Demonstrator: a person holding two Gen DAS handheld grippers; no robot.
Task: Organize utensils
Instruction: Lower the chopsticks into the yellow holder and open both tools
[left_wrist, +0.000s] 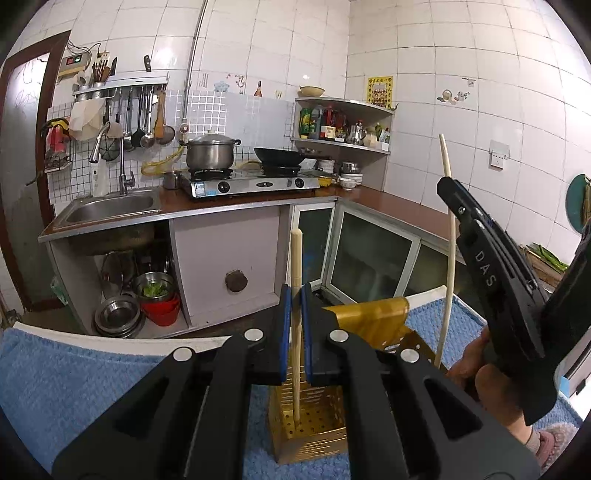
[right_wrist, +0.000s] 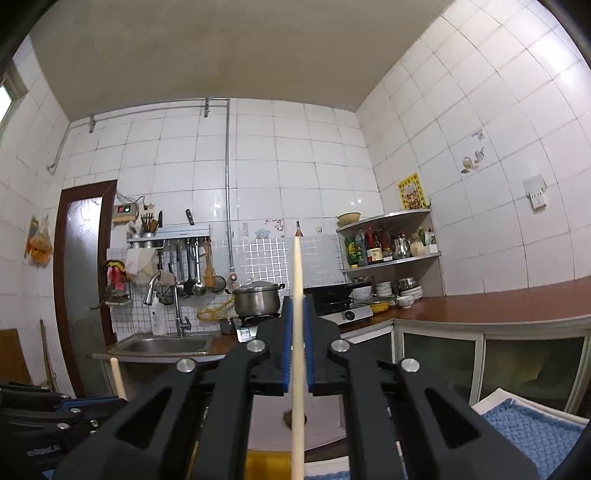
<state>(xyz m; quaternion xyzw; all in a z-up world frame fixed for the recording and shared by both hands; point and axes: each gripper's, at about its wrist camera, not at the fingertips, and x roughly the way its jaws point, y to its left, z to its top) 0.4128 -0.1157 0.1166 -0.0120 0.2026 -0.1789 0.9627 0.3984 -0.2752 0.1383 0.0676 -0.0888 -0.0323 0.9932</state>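
My left gripper (left_wrist: 295, 314) is shut on a pale wooden chopstick (left_wrist: 296, 280) held upright, its lower end down inside a gold perforated utensil holder (left_wrist: 314, 428) that stands on a blue towel (left_wrist: 92, 387). My right gripper (right_wrist: 297, 332) is shut on a second pale chopstick (right_wrist: 297, 314), also upright; it shows in the left wrist view (left_wrist: 448, 236) to the right of the holder, with the right gripper body (left_wrist: 491, 269) around it. The left gripper's chopstick top shows at lower left in the right wrist view (right_wrist: 117, 376).
A kitchen counter (left_wrist: 388, 201) runs along the back and right with a sink (left_wrist: 110, 206), a gas stove (left_wrist: 251, 182), a pot (left_wrist: 210, 151) and a wok (left_wrist: 279, 155). Bowls (left_wrist: 118, 314) sit in the open cabinet below. A corner shelf (left_wrist: 343, 122) holds bottles.
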